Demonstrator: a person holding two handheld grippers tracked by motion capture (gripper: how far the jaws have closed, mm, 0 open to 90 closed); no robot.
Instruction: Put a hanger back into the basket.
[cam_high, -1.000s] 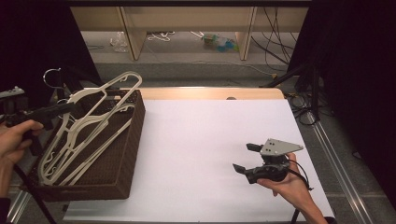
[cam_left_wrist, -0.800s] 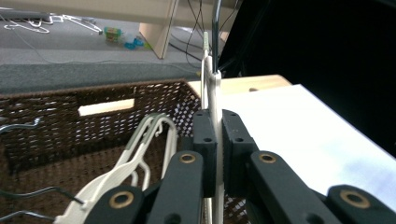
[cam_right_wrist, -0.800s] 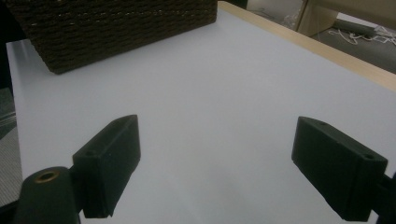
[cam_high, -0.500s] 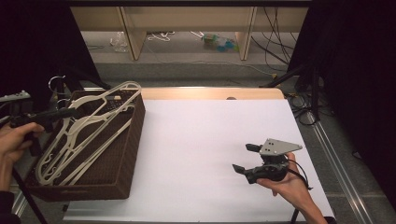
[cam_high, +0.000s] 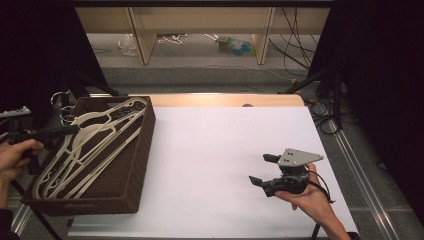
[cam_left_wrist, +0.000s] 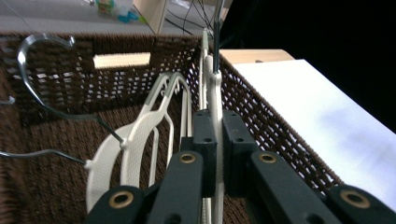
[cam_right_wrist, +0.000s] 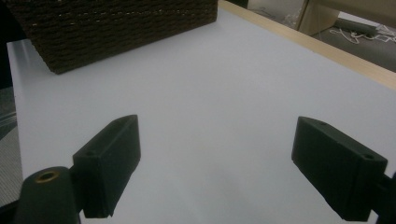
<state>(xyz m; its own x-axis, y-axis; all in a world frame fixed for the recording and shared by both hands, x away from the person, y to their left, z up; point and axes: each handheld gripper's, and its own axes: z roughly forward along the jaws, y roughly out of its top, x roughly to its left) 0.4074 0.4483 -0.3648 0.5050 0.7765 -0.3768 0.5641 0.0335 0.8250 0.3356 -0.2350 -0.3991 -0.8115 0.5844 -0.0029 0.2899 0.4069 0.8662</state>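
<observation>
A brown wicker basket (cam_high: 142, 165) stands at the table's left edge. Several cream plastic hangers (cam_high: 95, 150) with metal hooks lie slanted inside it. My left gripper (cam_high: 70, 130) reaches in from the left and is shut on a thin cream hanger (cam_left_wrist: 215, 88), which stands on edge between its pads (cam_left_wrist: 204, 140). More cream hangers (cam_left_wrist: 140, 135) and wire hooks (cam_left_wrist: 42, 46) rest against the basket floor beside it. My right gripper (cam_high: 262, 169) hovers over the white table at the right, held in a hand, jaws wide open with nothing between them (cam_right_wrist: 229, 163).
The white tabletop (cam_high: 220, 150) stretches between the basket and the right hand. A wooden strip (cam_high: 225, 100) runs along the far edge. Behind it stand shelf legs, cables and small clutter on the floor. The basket's wall (cam_right_wrist: 116, 32) shows far off in the right gripper view.
The left gripper has sunk with the hangers, which were tilted above the basket rim and now lie lower inside it. The right hand has stayed put.
</observation>
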